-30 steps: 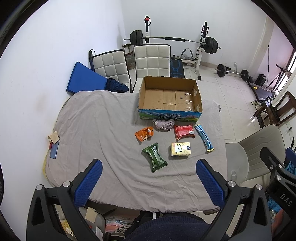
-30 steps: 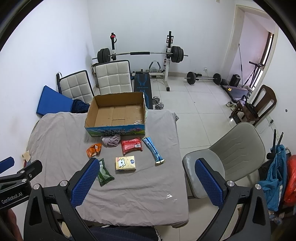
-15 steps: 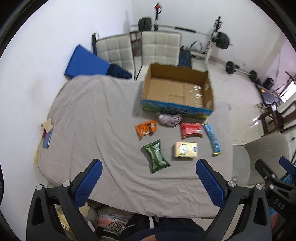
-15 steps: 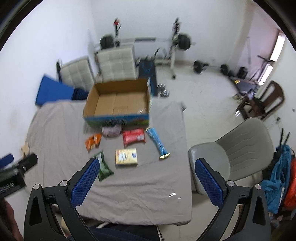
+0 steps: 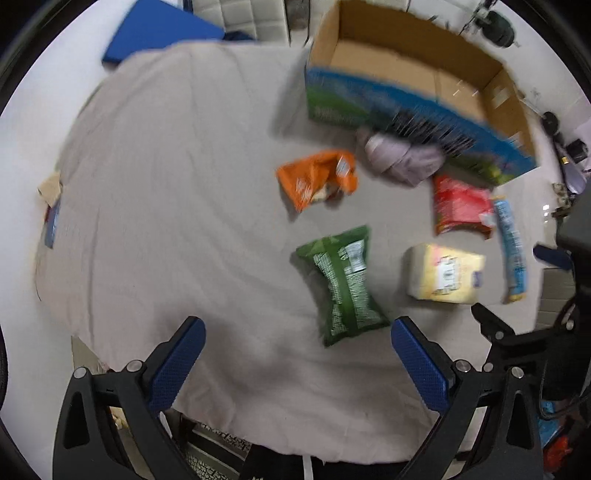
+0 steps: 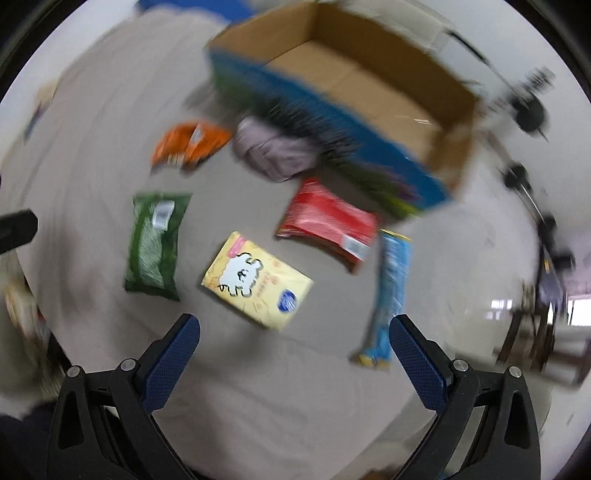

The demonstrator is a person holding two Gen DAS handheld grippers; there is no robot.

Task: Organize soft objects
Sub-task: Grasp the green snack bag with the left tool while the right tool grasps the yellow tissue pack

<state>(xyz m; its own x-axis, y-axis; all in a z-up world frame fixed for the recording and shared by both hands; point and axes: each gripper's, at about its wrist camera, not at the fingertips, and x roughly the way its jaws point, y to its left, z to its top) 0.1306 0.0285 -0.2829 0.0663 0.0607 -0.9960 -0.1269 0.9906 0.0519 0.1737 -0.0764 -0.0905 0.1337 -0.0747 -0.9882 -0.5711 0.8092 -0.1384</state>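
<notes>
On the grey-covered table (image 5: 166,192) lie an orange packet (image 5: 316,179), a grey cloth bundle (image 5: 402,160), a red packet (image 5: 460,206), a long blue packet (image 5: 511,247), a green packet (image 5: 343,284) and a yellow tissue pack (image 5: 445,275). Behind them stands an open cardboard box (image 5: 417,85), nothing visible inside. My left gripper (image 5: 295,363) hangs open above the table's near edge, just short of the green packet. My right gripper (image 6: 295,363) is open too, above the yellow tissue pack (image 6: 258,278) and the long blue packet (image 6: 391,291). Both views are motion-blurred.
A blue mat (image 5: 162,33) leans beyond the table's far left corner. A small card and blue item (image 5: 51,206) lie at the table's left edge. The other gripper's black body (image 5: 546,332) shows at the right of the left wrist view. Tiled floor (image 6: 480,258) lies right of the table.
Both grippers have dropped and moved forward toward the table, so the packets and box loom much larger. Nothing on the table has shifted. Both stay open.
</notes>
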